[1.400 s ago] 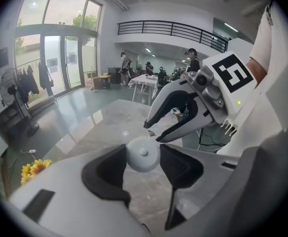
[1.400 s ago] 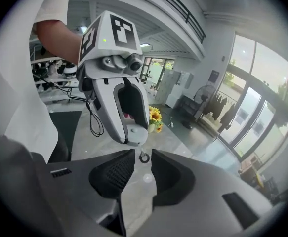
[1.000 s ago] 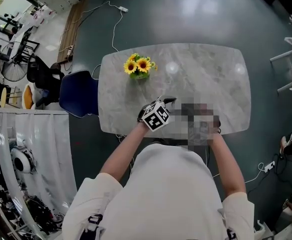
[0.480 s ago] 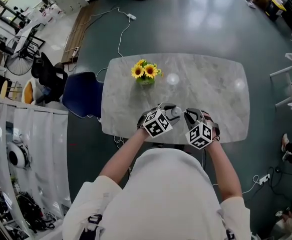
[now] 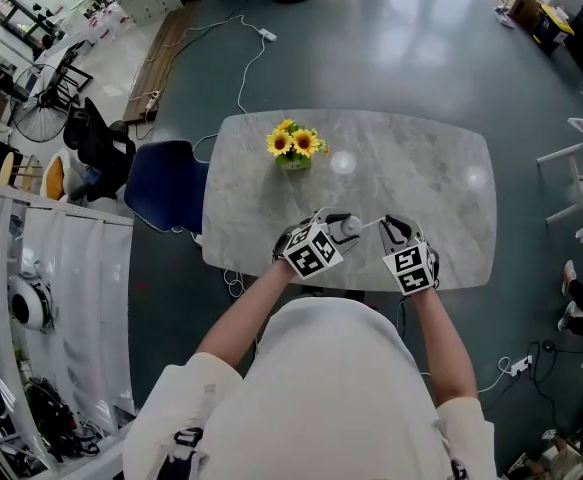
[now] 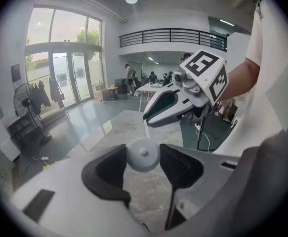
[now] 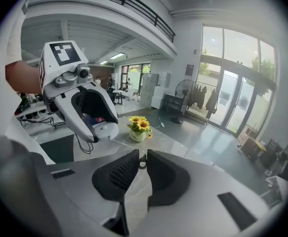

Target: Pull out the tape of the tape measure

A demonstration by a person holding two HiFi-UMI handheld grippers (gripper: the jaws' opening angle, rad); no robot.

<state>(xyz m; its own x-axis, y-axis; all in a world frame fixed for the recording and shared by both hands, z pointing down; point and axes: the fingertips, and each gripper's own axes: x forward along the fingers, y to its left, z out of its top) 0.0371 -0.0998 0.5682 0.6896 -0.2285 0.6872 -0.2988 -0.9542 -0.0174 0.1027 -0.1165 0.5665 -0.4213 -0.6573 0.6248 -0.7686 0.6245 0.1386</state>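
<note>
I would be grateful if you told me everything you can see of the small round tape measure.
The small round pale grey tape measure looks like smooth plastic, a disc with a small button at its centre. It is held above the marble table, clamped by its edges between the left gripper's black pads. A thin pale tape runs straight out of it to a small dark ring pinched by the right gripper.

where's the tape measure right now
Left gripper view: the tape measure is clamped between the left gripper's jaws. In the head view it's over the table's near edge, just left of the right gripper.
</note>
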